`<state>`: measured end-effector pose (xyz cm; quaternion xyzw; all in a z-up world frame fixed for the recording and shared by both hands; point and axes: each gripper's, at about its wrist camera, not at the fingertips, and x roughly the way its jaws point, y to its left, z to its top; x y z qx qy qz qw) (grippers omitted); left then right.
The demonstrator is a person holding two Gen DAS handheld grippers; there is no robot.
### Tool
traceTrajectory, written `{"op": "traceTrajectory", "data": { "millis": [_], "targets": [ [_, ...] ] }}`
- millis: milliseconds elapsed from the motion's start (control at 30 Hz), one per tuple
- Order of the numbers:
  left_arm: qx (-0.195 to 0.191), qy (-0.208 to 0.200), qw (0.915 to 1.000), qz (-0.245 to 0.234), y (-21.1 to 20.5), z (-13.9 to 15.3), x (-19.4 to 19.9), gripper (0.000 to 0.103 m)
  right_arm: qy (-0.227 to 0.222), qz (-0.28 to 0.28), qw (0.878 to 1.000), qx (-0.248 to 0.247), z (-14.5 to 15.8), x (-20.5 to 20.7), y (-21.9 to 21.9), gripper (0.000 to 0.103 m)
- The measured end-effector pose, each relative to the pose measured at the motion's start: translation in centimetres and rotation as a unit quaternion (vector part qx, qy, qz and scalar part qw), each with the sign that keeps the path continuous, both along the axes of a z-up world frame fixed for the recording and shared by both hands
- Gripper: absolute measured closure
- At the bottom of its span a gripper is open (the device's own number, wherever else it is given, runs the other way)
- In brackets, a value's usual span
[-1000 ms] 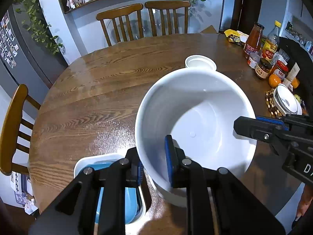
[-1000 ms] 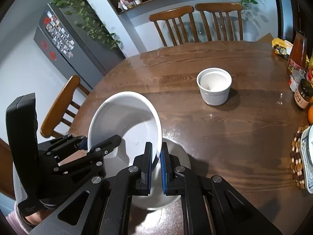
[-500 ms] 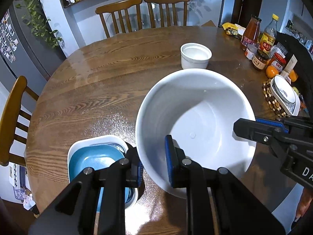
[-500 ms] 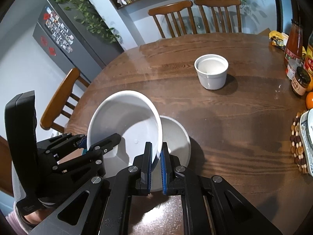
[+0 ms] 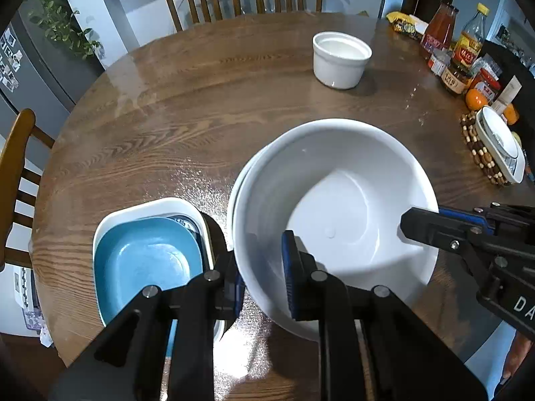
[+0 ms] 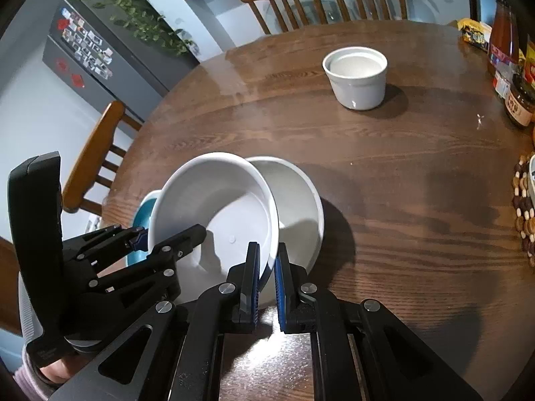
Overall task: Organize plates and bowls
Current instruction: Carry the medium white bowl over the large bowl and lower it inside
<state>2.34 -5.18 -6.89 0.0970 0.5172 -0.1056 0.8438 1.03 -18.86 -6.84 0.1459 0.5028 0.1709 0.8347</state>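
Lowered over the last second: large white bowl (image 5: 334,200), pinched at its rim from two sides, brought down toward a second white bowl (image 6: 297,200) resting on the round wooden table (image 5: 200,107). Left gripper (image 5: 260,274) clamped on the near-left rim, one pad inside the wall and one outside. Right gripper (image 6: 266,267) closed on the opposite rim, jaws nearly together with only the thin wall between them. Earlier, held well above the tabletop with the lower bowl mostly hidden beneath; now tilted and partly overlapping it, offset toward the left in the right wrist view, not yet seated. Judged as the nesting step close to done, with a small sideways correction wanted before release.

Just beside the bowls on the left, a blue dish (image 5: 143,260) inside a white rectangular tray (image 5: 110,220), close to the table's near edge. Farther off, a small white ramekin (image 5: 341,60), well apart. Along the right edge, jars and bottles (image 5: 461,50) and a beaded trivet (image 5: 481,153). Open wood between, ample for shifting rightward.
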Motion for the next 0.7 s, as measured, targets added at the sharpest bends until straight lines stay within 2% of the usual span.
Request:
{"op": "traceTrajectory", "data": {
  "millis": [333, 700],
  "targets": [
    [0.011, 0.015, 0.9998, -0.007, -0.3, -1.4, 0.6, 0.085, 0.019, -0.008, 1.000, -0.006, -1.5, 0.5, -0.1, 0.093],
    [0.028, 0.013, 0.9994, -0.015, -1.1, -1.7, 1.4, 0.084, 0.024, -0.012, 0.999, -0.023, -1.9, 1.1, 0.2, 0.093]
  ]
}}
